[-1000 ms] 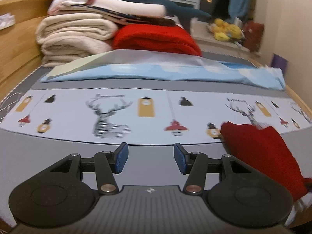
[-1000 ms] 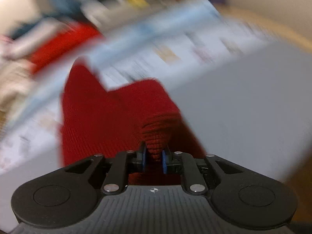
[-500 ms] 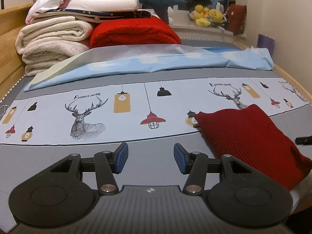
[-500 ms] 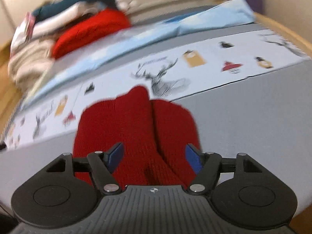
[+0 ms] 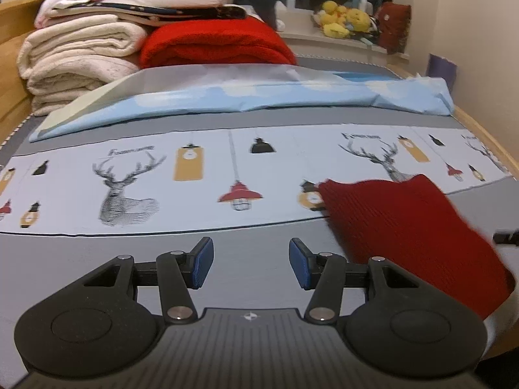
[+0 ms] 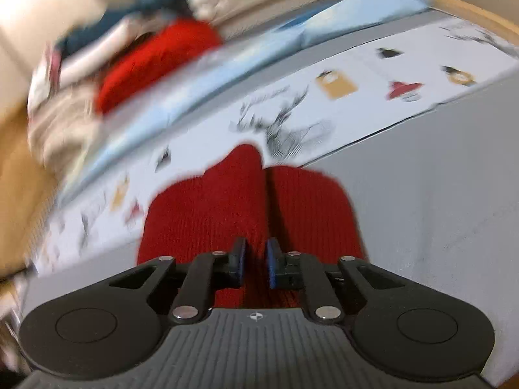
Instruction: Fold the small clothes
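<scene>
A small dark red knit garment (image 5: 412,227) lies folded on the grey bed cover, at the right of the left wrist view. My left gripper (image 5: 251,262) is open and empty, low over the cover to the left of the garment. In the right wrist view the garment (image 6: 253,207) lies straight ahead with a seam down its middle. My right gripper (image 6: 254,261) has its jaws nearly closed over the garment's near edge, with red knit showing in the narrow gap; that view is blurred.
A printed sheet with deer and lamps (image 5: 194,175) runs across the bed. Behind it lie a light blue sheet (image 5: 259,97), a red blanket (image 5: 214,43) and a stack of cream towels (image 5: 74,55). A wooden bed frame (image 5: 486,136) edges the right side.
My right gripper let go of the garment, opened wide, and has now closed again to a narrow gap at its near edge. The garment settled flat. My left gripper stayed open.
</scene>
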`<state>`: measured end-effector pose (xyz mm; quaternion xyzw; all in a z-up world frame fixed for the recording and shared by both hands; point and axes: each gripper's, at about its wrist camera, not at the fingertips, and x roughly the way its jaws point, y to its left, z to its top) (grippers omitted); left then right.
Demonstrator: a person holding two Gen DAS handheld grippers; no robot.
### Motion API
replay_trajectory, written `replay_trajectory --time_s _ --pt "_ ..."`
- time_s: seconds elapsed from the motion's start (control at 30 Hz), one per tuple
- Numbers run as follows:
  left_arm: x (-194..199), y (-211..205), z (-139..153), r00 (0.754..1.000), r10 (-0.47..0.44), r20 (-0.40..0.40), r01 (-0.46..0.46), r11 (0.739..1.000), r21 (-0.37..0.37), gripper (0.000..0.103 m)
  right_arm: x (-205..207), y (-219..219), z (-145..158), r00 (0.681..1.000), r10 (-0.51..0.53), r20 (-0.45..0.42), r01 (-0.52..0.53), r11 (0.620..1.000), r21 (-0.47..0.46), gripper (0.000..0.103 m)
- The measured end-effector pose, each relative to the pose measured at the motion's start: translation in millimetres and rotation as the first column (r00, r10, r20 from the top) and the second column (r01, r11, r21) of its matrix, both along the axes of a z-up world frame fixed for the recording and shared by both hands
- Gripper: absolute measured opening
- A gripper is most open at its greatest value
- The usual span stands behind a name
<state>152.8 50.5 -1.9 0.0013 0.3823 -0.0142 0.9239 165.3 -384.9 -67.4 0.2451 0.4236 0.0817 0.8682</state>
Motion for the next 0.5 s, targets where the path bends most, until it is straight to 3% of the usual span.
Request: replay_trajectory --time_s 0.07,0.1,0.13,0.17,0.27,0.3,0.33,0.37,0.4,0.5 --pt "3 -17 -3 0.999 -0.035 -0.002 0.035 0.999 0.009 0.057 0 -4 -10 0.996 -0.036 -0.086 0.023 0.988 -0.152 0.000" --pt "3 -26 -5 0.999 -0.052 -0.003 0.052 0.999 0.017 0.057 4 -2 -23 0.985 -0.033 -0.167 -0.007 0.973 -0.231 0.000" --pt "4 -34 -8 0.998 -0.067 -0.005 0.067 0.998 0.019 0.057 7 -5 -41 0.961 -0.021 -0.275 -0.046 0.970 -0.238 0.000" --pt "4 -41 -11 0.997 -0.079 -0.009 0.079 0.997 0.015 0.057 9 -11 -47 0.951 -0.038 -0.308 -0.027 0.978 -0.205 0.001" --pt "8 -62 -18 0.994 -0.109 -0.030 0.108 0.994 -0.030 0.057 8 -32 -27 0.976 -0.135 -0.172 0.109 0.982 -0.152 0.007" --pt "9 -67 -21 0.992 -0.119 -0.040 0.117 0.992 -0.050 0.057 7 -38 -22 0.976 -0.168 -0.135 0.151 0.980 -0.130 0.014" --pt "11 -73 -25 0.990 -0.130 -0.054 0.126 0.989 -0.075 0.061 8 -42 -22 0.973 -0.194 -0.122 0.184 0.979 -0.093 0.034" --pt "14 -78 -29 0.988 -0.139 -0.068 0.131 0.986 -0.100 0.065 9 -46 -26 0.969 -0.209 -0.129 0.204 0.978 -0.053 0.053" --pt "17 -82 -33 0.985 -0.148 -0.087 0.136 0.982 -0.129 0.066 13 -47 -32 0.966 -0.209 -0.153 0.209 0.978 -0.013 0.058" --pt "28 -94 -51 0.970 -0.176 -0.168 0.133 0.961 -0.242 0.072 24 -41 -51 0.957 -0.129 -0.261 0.154 0.985 0.081 0.059"
